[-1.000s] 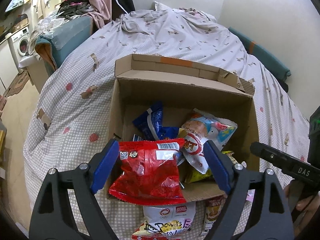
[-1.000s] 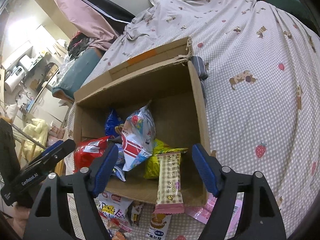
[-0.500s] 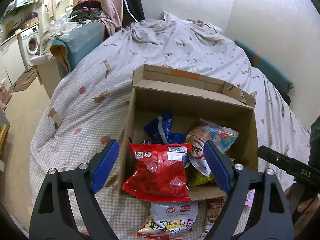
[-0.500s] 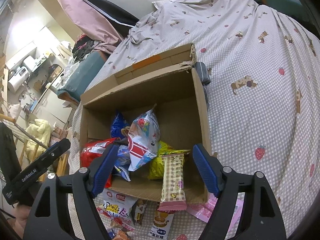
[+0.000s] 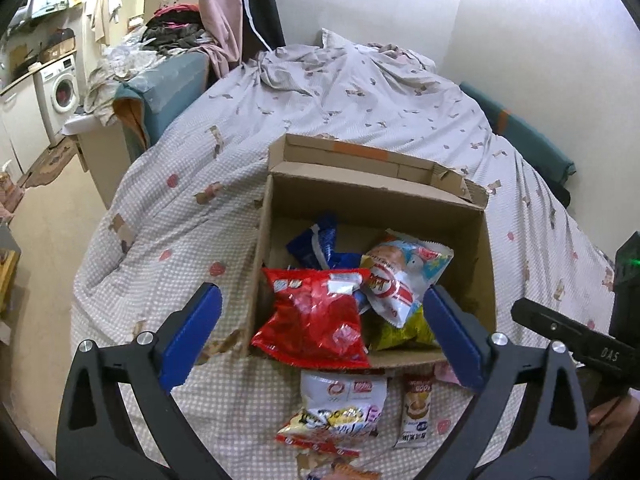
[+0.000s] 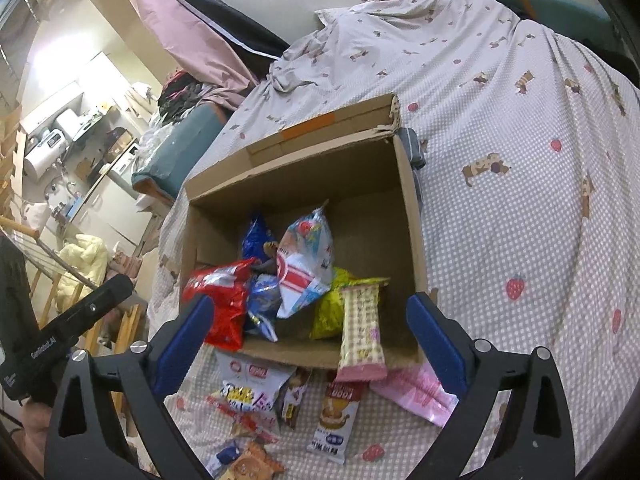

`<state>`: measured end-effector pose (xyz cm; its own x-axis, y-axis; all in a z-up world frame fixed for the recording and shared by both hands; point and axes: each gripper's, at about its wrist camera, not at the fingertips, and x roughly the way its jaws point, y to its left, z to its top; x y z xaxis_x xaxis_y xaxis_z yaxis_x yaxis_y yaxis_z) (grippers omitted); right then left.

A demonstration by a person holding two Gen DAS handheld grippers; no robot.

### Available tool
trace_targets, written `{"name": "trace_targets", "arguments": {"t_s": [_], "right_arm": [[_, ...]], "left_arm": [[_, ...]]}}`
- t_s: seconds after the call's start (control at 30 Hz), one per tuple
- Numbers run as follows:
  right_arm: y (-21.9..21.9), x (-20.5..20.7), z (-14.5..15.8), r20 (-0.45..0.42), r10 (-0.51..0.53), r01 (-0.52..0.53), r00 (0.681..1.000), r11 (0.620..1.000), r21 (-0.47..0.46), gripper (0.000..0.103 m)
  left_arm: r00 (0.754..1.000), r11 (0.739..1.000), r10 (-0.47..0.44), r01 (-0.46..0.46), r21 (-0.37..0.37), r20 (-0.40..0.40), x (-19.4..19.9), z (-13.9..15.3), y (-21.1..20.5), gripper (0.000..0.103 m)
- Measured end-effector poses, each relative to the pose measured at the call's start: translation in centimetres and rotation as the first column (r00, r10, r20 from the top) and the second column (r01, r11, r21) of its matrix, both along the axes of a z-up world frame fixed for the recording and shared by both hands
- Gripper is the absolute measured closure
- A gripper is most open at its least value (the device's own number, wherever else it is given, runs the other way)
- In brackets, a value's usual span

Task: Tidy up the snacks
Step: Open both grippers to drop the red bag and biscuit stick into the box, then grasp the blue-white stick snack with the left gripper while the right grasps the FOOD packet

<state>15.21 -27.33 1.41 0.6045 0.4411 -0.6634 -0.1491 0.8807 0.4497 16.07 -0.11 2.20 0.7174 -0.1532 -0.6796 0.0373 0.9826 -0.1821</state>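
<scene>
Our left gripper and right gripper have just spread their jaws, empty; the red bag overhanging the box edge could slide out.

Both wrist cameras look steeply down and forward over the bed, from near. The left view sits left of the open brown cardboard box, the right view right of it. Both share the box and the near snack packets.
</scene>
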Motion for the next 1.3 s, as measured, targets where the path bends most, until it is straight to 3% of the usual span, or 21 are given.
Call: {"name": "trace_targets", "arguments": {"t_s": [0.53,0.87,1.13,1.3], "right_arm": [[-0.4,-4.6,-1.1,-0.068,-0.017,0.020,0.998,0.999,0.040,0.004],[0.5,-6.5,-3.5,-0.159,0.005,0.001,0.987,0.999,0.035,0.004],[0.7,-6.9,-5.9,-0.265,-0.008,0.013,0.964,1.000,0.017,0.004],[0.3,-6.7,-7.2,-0.327,-0.026,0.037,0.945,0.999,0.028,0.004]], "left_arm": [[0.994,1.000,-0.008,0.009,0.006,-0.113,-4.9,-2.1,0.7,0.003],[0.982,1.000,-0.002,0.000,-0.012,-0.189,-7.2,-4.2,1.5,0.003],[0.949,1.000,-0.007,0.007,-0.003,-0.316,-7.4,-7.2,1.3,0.004],[0.906,0.999,-0.037,0.032,-0.019,-0.421,-7.3,-9.5,0.7,0.009]]}}
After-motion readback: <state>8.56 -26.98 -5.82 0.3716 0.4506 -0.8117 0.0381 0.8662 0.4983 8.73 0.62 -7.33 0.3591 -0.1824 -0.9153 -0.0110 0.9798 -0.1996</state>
